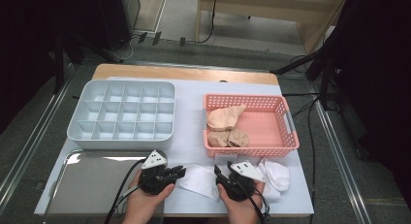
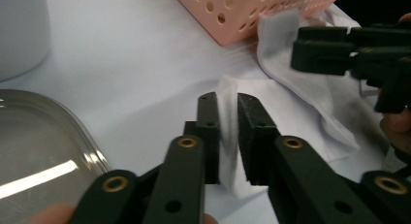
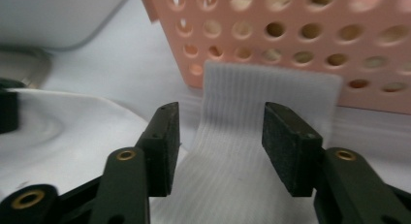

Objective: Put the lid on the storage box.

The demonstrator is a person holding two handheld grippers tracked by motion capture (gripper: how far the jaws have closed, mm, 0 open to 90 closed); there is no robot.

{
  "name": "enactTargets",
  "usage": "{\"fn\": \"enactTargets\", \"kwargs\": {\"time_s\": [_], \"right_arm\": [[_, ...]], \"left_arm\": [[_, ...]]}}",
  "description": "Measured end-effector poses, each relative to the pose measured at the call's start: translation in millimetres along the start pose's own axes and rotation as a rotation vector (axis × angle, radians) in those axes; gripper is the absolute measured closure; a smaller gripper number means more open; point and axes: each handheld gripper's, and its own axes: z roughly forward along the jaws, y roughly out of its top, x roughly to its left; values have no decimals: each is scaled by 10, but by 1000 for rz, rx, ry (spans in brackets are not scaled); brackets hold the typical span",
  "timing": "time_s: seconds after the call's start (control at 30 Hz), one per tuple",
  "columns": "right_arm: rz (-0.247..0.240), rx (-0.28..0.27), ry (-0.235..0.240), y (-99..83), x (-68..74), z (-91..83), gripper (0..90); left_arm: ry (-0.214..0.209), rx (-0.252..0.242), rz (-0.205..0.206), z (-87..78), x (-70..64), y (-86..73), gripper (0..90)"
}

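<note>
A desk (image 1: pixel 194 78) under a pale cloth carries, from largest to smallest, a grey divided organiser (image 1: pixel 122 112), a steel tray (image 1: pixel 87 183) at the near left edge, a pink perforated basket (image 1: pixel 286 122) holding beige socks (image 1: pixel 227 118), and a white sock (image 1: pixel 198 181) lying flat just in front of the basket, with more white fabric (image 1: pixel 275 175) bunched beside it to the right. The left hand-held gripper (image 2: pixel 228 115) has its jaws nearly pressed together, pinching a thin fold at the sock's edge; the right hand-held gripper (image 3: pixel 220 132) stands spread, its jaws straddling the ribbed cuff (image 3: pixel 271 95) without clamping it, though the close, blurred view leaves it unclear whether the pads touch the fabric. The likely trouble from here: the left grip catches so little cloth that a pull could slip it free, and the right jaws, if closed low, might snag the desk cloth beneath or nudge the basket wall just behind the cuff. Both hands rest low at the near edge of the desk, the grippers angled inward toward each other, almost level with the surface.
</note>
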Motion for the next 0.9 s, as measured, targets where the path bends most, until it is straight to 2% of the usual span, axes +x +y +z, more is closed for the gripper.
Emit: {"fn": "enactTargets", "kwargs": {"time_s": [0.1,0.17,0.2,0.23,0.27,0.3,0.33,0.37,0.4,0.43,0.47,0.5,0.53,0.57,0.6,0.63,0.67,0.77,0.87,0.9], "right_arm": [[-54,53,-72,-14,82,122,510],[-110,59,-119,-19,128,132,595],[-131,61,-122,-24,141,126,687],[-131,61,-122,-24,141,126,687],[-139,60,-112,-30,142,119,766],[-126,59,-100,-30,85,88,852],[-96,55,-60,-30,37,64,859],[-96,55,-60,-30,37,64,859],[-80,39,-38,-39,-5,30,862],[-62,-12,-9,-70,-74,-76,864],[-62,-12,-9,-70,-74,-76,864],[-46,-37,12,-83,-107,-126,865],[-11,-107,46,-117,-197,-272,865],[11,-152,73,-132,-260,-371,865],[33,-178,94,-144,-313,-447,864],[33,-178,94,-144,-313,-447,864],[68,-210,120,-181,-424,-579,862],[111,-210,135,-274,-582,-699,855],[162,-163,105,-417,-746,-771,827],[162,-163,105,-417,-746,-771,827]], "left_arm": [[2,8,-6,31,14,2,797],[9,24,7,55,-5,1,850],[10,27,9,60,-13,1,872],[10,27,9,60,-13,1,882],[10,30,10,61,-21,2,882],[13,33,18,63,-32,4,891],[13,32,19,59,-39,5,893],[13,32,19,59,-39,5,894],[13,28,17,58,-41,5,894],[16,26,20,51,-32,8,895],[16,26,20,51,-32,8,895],[12,24,14,49,-28,7,895],[16,21,11,43,-19,6,895],[16,21,11,43,-19,6,896],[16,20,12,39,-16,5,896],[16,20,14,31,-15,6,896],[22,22,17,21,-19,7,896],[13,15,19,10,-25,5,896],[5,33,26,26,-41,-13,894],[5,33,26,26,-41,-13,894]]}}
